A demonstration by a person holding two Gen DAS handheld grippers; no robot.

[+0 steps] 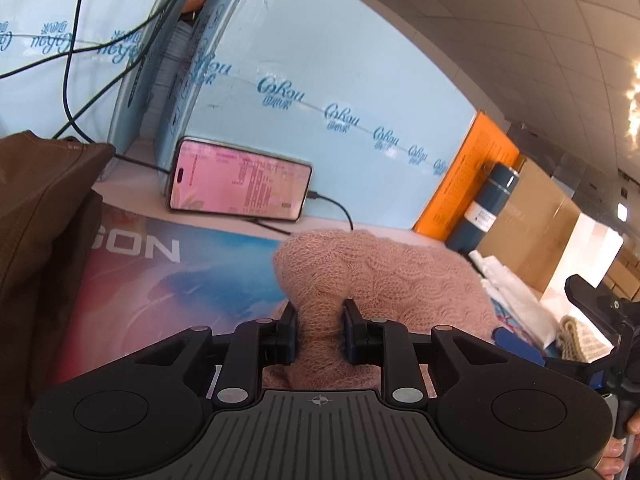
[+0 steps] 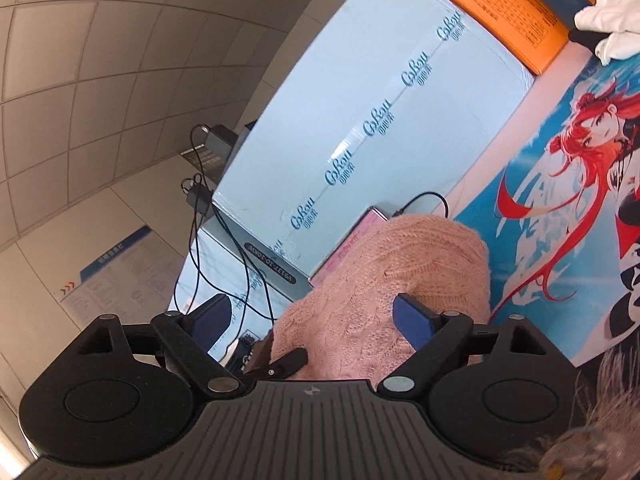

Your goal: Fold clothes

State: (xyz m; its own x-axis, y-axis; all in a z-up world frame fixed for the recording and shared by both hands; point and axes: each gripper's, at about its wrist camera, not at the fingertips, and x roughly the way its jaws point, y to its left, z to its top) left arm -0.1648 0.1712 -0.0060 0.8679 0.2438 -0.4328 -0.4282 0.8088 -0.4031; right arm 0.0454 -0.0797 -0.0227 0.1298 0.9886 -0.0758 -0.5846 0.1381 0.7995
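Observation:
A pink knitted sweater (image 1: 380, 272) is bunched up in front of both cameras, lifted over the printed mat (image 1: 192, 276). My left gripper (image 1: 319, 334) is shut on a thick fold of it, fabric pinched between the two pads. In the right wrist view the same sweater (image 2: 392, 280) lies between the spread fingers of my right gripper (image 2: 316, 320), which is open; the blue pad (image 2: 412, 316) touches the knit on the right, the left pad stands apart from it. The right gripper also shows at the far right of the left wrist view (image 1: 600, 320).
A lit phone (image 1: 240, 184) on a cable leans against light blue boxes (image 1: 320, 60). An orange box (image 1: 464, 176), a dark flask (image 1: 488, 208) and cardboard cartons (image 1: 536, 224) stand at the right. A brown garment (image 1: 36, 240) hangs at the left. White cloth (image 2: 612, 16) lies by the mat (image 2: 560, 160).

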